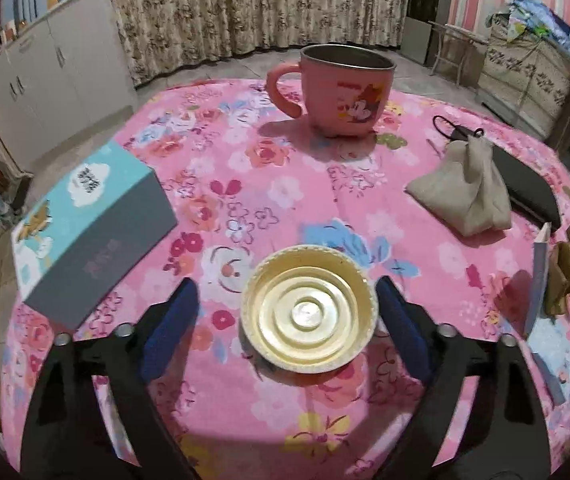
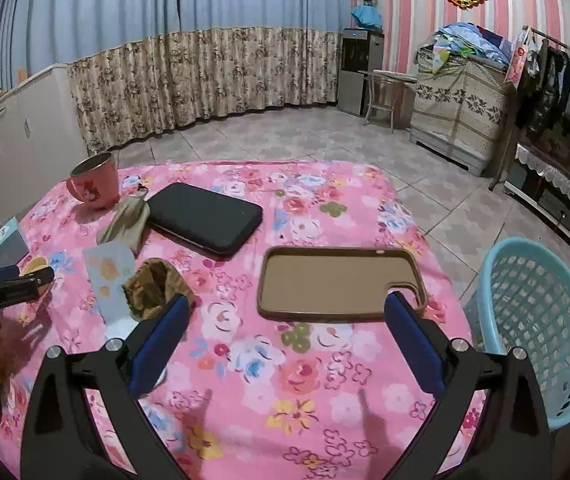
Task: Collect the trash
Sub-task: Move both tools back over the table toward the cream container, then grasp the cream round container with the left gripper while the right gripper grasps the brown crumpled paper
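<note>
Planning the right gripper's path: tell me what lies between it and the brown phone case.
Nothing: in the right wrist view only bare flowered tablecloth separates the open right gripper from the brown phone case.

My left wrist camera looks steeply down along its fingers, close over the pink floral table, facing the curtain. My right wrist camera sits a little higher and less tilted, taking in the floor and a blue basket. Both views share the pink mug, the black case and the curtain.
</note>
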Tool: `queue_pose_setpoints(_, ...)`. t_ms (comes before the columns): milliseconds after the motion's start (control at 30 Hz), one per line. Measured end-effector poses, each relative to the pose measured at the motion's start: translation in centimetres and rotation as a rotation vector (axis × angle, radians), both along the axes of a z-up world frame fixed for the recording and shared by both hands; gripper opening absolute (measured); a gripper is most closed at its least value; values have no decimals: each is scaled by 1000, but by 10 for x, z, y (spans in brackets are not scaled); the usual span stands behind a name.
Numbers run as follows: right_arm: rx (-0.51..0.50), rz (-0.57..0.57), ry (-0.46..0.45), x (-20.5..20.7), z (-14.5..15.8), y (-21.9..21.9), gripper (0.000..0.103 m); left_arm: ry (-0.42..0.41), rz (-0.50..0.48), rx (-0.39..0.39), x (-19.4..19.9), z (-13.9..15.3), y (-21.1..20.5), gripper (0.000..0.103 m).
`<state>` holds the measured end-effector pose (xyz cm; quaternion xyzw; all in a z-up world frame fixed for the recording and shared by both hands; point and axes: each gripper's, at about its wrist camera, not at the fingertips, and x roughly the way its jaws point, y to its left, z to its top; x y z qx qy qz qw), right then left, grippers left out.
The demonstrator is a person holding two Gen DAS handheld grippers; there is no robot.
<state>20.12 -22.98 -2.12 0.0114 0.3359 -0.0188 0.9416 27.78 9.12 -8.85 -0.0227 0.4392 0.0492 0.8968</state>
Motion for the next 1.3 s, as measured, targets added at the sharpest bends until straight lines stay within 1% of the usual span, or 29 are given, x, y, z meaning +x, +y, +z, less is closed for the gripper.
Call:
queue_pose_setpoints(67, 11, -12, 2, 1, -1, -3, 96, 5, -12, -9, 1, -2, -1, 70)
queue_pose_setpoints(100, 19, -17, 4, 1, -1, -4, 96, 1, -15, -8, 0, -1, -2, 63)
queue_pose_setpoints(133, 24, -17, 6, 0, -2, -4, 96, -2, -24, -11, 0, -1, -3, 60)
queue_pose_setpoints(267, 8, 2, 9, -1, -4, 7, 96, -4, -27, -9, -2, 1, -5, 60)
queue_pose_setpoints(333, 4, 22, 14, 0, -6, 16, 96, -21, -23, -9, -5, 9, -6, 60)
queue_pose_setpoints(400, -3, 47, 18, 1, -7, 25, 96, -52, -23, -11, -10, 20, -6, 60)
queue_pose_setpoints(533, -46, 110, 25, 7, -10, 52, 96, -152, -24, 2, -28, 52, -11, 60)
queue_pose_setpoints(667, -11, 142, 66, 21, -18, 71, 96, -223, -31, -1, -43, 73, -13, 60)
queue_pose_setpoints(733, -13, 154, 84, 26, -23, 79, 96, -235, -39, -20, -47, 78, -12, 60)
queue_pose_setpoints(767, -32, 159, 91, 31, -25, 85, 96, -235, -41, -24, -46, 80, -10, 60)
queue_pose_setpoints(1000, -62, 186, 122, 44, -30, 103, 94, -222, -34, -43, -40, 76, -7, 60)
queue_pose_setpoints(1033, -66, 193, 124, 46, -31, 105, 92, -223, -35, -44, -40, 77, -7, 60)
queue_pose_setpoints(1067, -69, 200, 128, 48, -32, 107, 83, -224, -38, -45, -40, 77, -7, 60)
queue_pose_setpoints(1100, -67, 207, 141, 50, -35, 108, 68, -226, -41, -45, -40, 78, -8, 60)
queue_pose_setpoints(1133, -60, 213, 154, 52, -36, 109, 61, -229, -43, -41, -41, 79, -9, 60)
queue_pose_setpoints(1167, -44, 221, 171, 54, -39, 108, 58, -230, -45, -39, -41, 79, -10, 60)
queue_pose_setpoints(1300, -23, 223, 156, 52, -36, 102, 47, -235, -48, -36, -42, 81, -11, 60)
